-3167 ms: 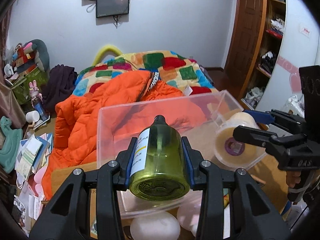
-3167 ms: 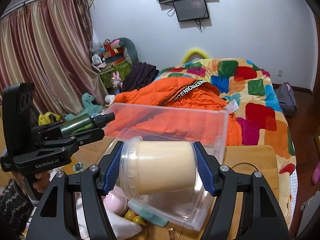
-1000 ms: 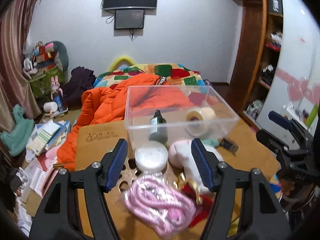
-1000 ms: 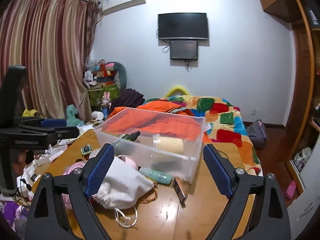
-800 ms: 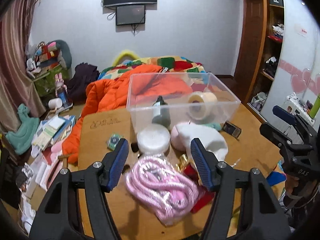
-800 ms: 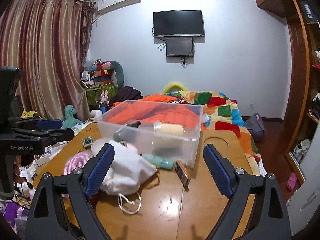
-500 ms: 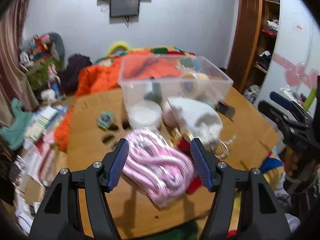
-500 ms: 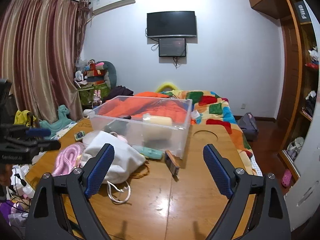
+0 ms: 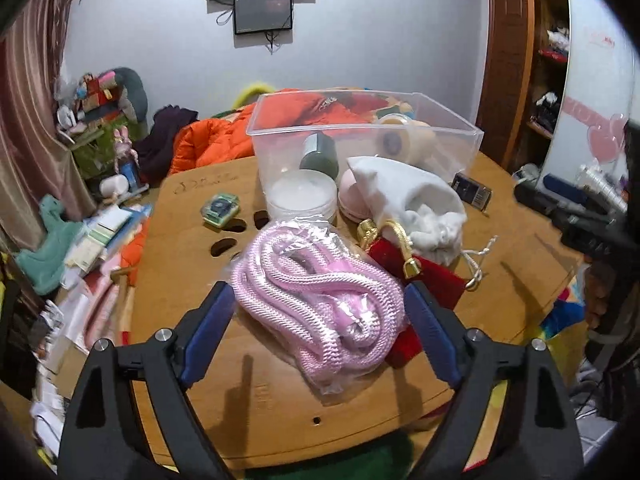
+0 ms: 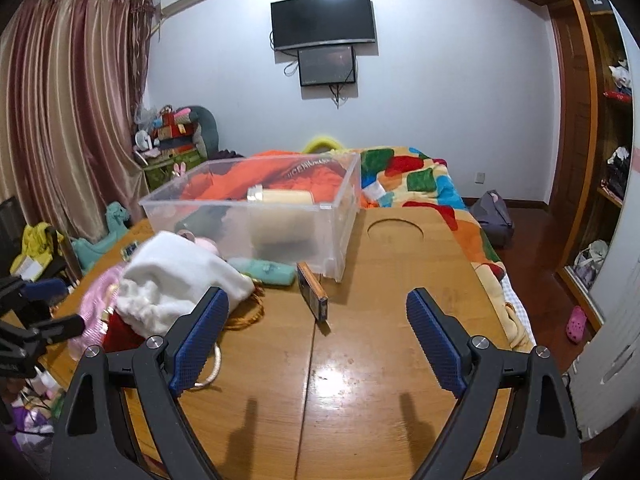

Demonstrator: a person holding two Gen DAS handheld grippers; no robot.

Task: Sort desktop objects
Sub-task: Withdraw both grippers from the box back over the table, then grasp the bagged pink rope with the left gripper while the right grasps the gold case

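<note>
In the left wrist view, a small green square gadget (image 9: 220, 209) is lying at ten o'clock on the round wooden table (image 9: 176, 292). The left gripper (image 9: 316, 320) is hovering with its blue-padded jaws opening on either side of a pink braided rope in a clear plastic bag (image 9: 320, 292), the pads not pressing it. At twelve o'clock of the rope, a round white lidded tub (image 9: 302, 198) is sitting against the clear plastic storage box (image 9: 448, 136), which is holding a dark green bottle (image 9: 320, 154) and a cream-coloured jar (image 9: 404, 140). Toward two o'clock, a white drawstring cloth bag (image 9: 412, 200) is resting beside a red velvet pouch with gold cord (image 9: 424, 272).

In the right wrist view, the right gripper (image 10: 318, 334) is standing released and empty above bare wood. A thin dark card-like case with an orange edge (image 10: 313, 291) is lying at twelve o'clock of it, and a mint green pouch (image 10: 264, 270) is lying at eleven o'clock against the box.
</note>
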